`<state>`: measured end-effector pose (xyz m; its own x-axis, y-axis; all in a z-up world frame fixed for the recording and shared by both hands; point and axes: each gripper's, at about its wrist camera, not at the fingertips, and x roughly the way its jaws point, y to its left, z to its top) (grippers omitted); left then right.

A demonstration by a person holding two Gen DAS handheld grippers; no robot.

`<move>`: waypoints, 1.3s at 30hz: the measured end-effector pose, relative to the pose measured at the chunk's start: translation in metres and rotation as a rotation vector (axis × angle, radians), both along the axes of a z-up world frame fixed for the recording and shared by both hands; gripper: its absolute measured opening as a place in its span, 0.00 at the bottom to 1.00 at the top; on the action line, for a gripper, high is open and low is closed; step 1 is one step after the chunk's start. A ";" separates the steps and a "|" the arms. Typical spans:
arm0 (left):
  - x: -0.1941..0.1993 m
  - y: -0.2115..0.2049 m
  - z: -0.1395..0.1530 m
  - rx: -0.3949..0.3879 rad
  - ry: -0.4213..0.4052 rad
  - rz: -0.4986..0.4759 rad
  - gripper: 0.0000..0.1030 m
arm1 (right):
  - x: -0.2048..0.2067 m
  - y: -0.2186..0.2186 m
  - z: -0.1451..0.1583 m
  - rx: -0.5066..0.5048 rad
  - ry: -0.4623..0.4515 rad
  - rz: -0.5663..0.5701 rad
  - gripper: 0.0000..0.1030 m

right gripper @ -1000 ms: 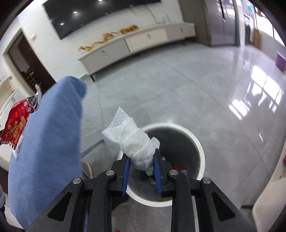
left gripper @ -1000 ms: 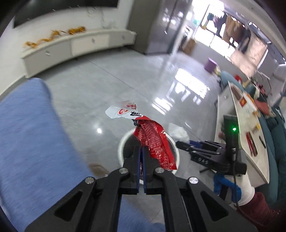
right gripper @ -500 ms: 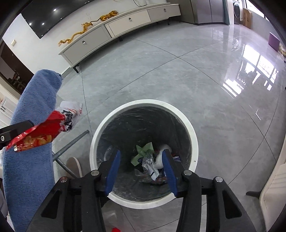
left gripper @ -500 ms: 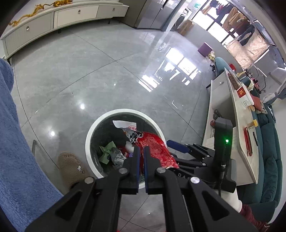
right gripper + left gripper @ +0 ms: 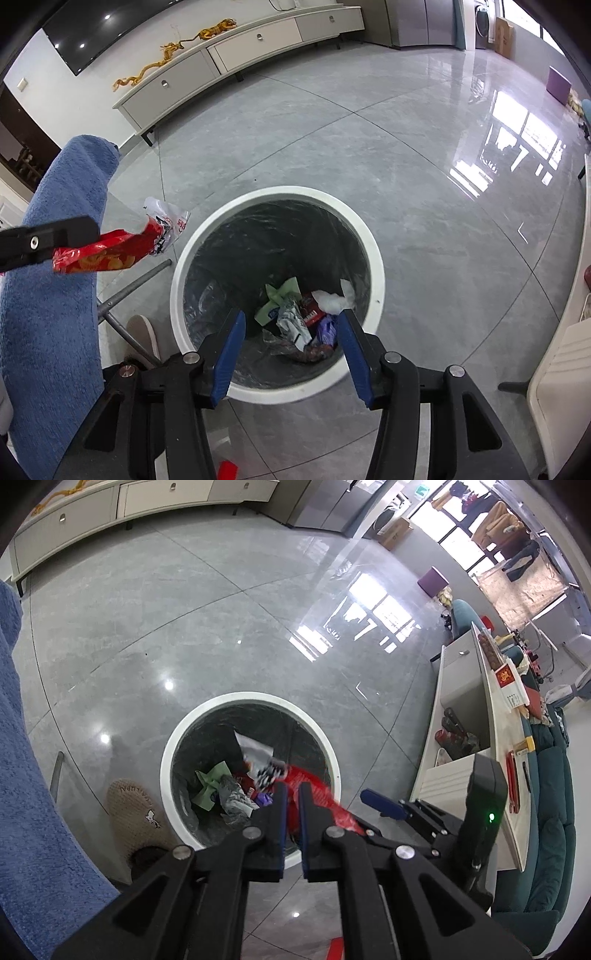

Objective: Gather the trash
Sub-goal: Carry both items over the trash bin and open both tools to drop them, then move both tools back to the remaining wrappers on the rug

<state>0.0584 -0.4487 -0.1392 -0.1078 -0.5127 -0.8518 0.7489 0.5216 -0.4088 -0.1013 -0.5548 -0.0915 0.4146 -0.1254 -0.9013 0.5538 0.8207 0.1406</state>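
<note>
A round white trash bin [image 5: 207, 710] with a dark liner stands on the grey floor and also shows in the right wrist view [image 5: 373, 243]. It holds several pieces of trash, among them a white tissue wad [image 5: 334, 301]. My left gripper [image 5: 291, 788] is shut on a red snack wrapper [image 5: 314, 786], held above the bin's near rim; the wrapper also shows in the right wrist view [image 5: 107, 253]. My right gripper [image 5: 290, 317] is open and empty over the bin's near edge.
A blue towel [image 5: 55, 295] hangs at the left, over a metal rod [image 5: 129, 290]. A beige slipper [image 5: 136, 818] lies left of the bin. A white table [image 5: 498, 746] with clutter and a teal sofa [image 5: 550, 812] stand at the right. A small red scrap [image 5: 227, 470] lies on the floor.
My right gripper opened and dropped the white tissue wad into the bin. My left gripper carried the red wrapper in over the bin.
</note>
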 end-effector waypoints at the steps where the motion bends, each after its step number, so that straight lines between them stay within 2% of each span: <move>1: 0.000 -0.001 -0.001 0.002 0.003 0.003 0.10 | -0.002 0.000 0.000 -0.002 0.002 -0.002 0.48; 2: 0.000 -0.002 -0.002 0.003 0.006 0.005 0.27 | -0.003 0.001 0.000 -0.003 0.004 -0.003 0.48; 3: 0.000 -0.002 -0.002 0.001 0.007 0.012 0.58 | -0.004 0.001 0.001 -0.004 0.005 -0.003 0.48; 4: 0.000 -0.001 -0.001 -0.010 -0.005 0.032 0.67 | -0.005 0.002 0.002 -0.006 0.006 -0.004 0.48; 8: 0.000 0.000 0.003 -0.032 -0.005 0.040 0.67 | -0.008 0.006 0.006 -0.017 0.010 -0.002 0.48; 14: -0.001 0.015 0.025 -0.051 -0.083 0.066 0.67 | -0.005 0.026 0.019 -0.062 0.021 0.033 0.48; 19: -0.001 0.044 0.045 -0.059 -0.146 0.108 0.67 | 0.001 0.053 0.031 -0.131 0.072 0.088 0.48; 27: 0.004 0.097 0.064 -0.060 -0.175 0.199 0.67 | -0.005 0.087 0.031 -0.178 0.151 0.160 0.48; 32: 0.003 0.125 0.079 -0.062 -0.243 0.242 0.67 | -0.010 0.099 0.035 -0.191 0.151 0.184 0.51; 39: -0.004 0.172 0.103 -0.094 -0.387 0.300 0.67 | -0.009 0.115 0.055 -0.246 0.120 0.217 0.51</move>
<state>0.0544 -0.2770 -0.0365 0.3709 -0.5495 -0.7486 0.6774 0.7116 -0.1868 -0.1104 -0.4399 -0.0368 0.3480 -0.2661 -0.8990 0.3636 0.9221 -0.1322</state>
